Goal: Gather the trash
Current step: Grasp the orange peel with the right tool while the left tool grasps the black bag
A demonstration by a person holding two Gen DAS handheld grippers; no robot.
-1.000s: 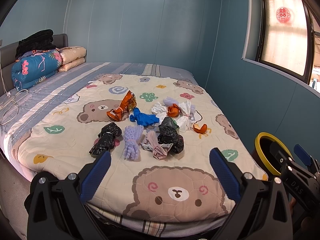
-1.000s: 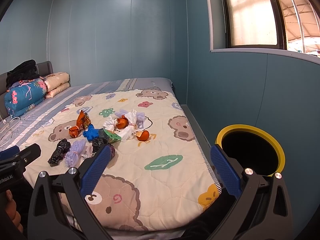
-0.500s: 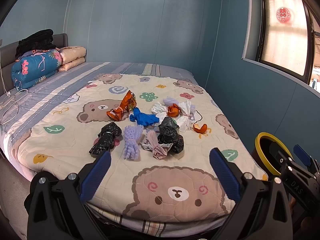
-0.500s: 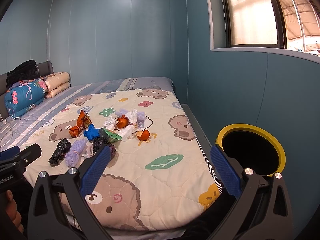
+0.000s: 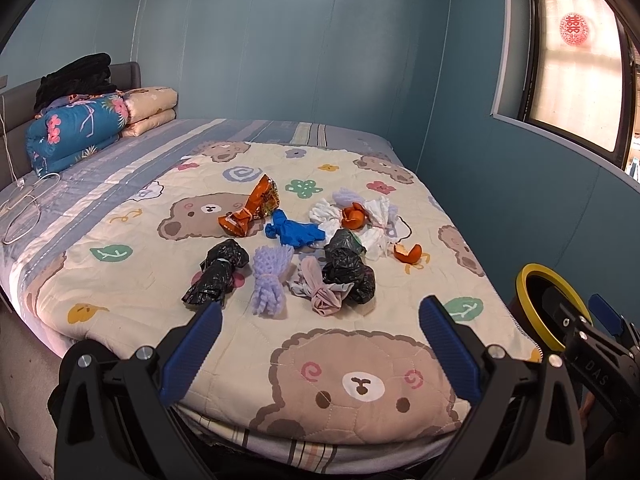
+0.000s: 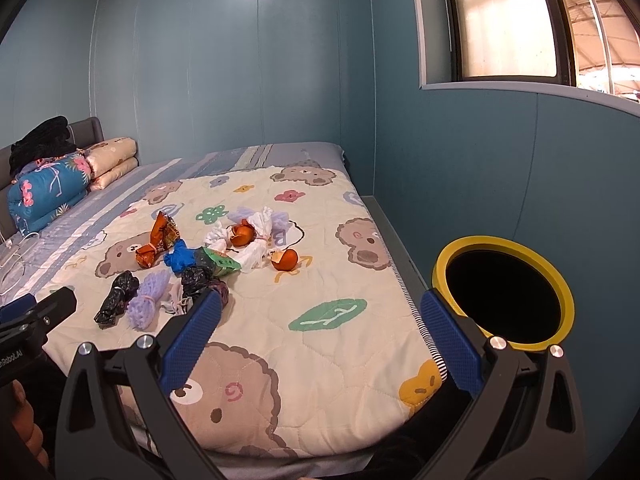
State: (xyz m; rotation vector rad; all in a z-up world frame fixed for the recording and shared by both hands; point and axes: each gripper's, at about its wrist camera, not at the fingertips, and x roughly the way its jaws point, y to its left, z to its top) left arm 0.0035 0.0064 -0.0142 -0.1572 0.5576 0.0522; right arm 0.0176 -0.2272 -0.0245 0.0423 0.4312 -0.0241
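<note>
Several pieces of trash lie in a cluster on the bear-print quilt (image 5: 360, 380): an orange snack wrapper (image 5: 252, 210), a blue glove (image 5: 294, 232), black bags (image 5: 216, 272) (image 5: 346, 266), a purple bundle (image 5: 270, 280), white tissues (image 5: 378, 220) and orange peels (image 5: 408, 252). The cluster also shows in the right wrist view (image 6: 192, 260). A black bin with a yellow rim (image 6: 504, 288) stands beside the bed on the right. My left gripper (image 5: 320, 348) is open and empty, short of the trash. My right gripper (image 6: 320, 340) is open and empty over the quilt's near corner.
Folded quilts and dark clothes (image 5: 76, 120) are stacked at the headboard on the far left. A white cable (image 5: 24, 208) lies on the striped sheet. A blue wall and a window (image 6: 508, 20) run along the right side.
Both views have shifted very slightly; the grippers stay open and no trash has moved.
</note>
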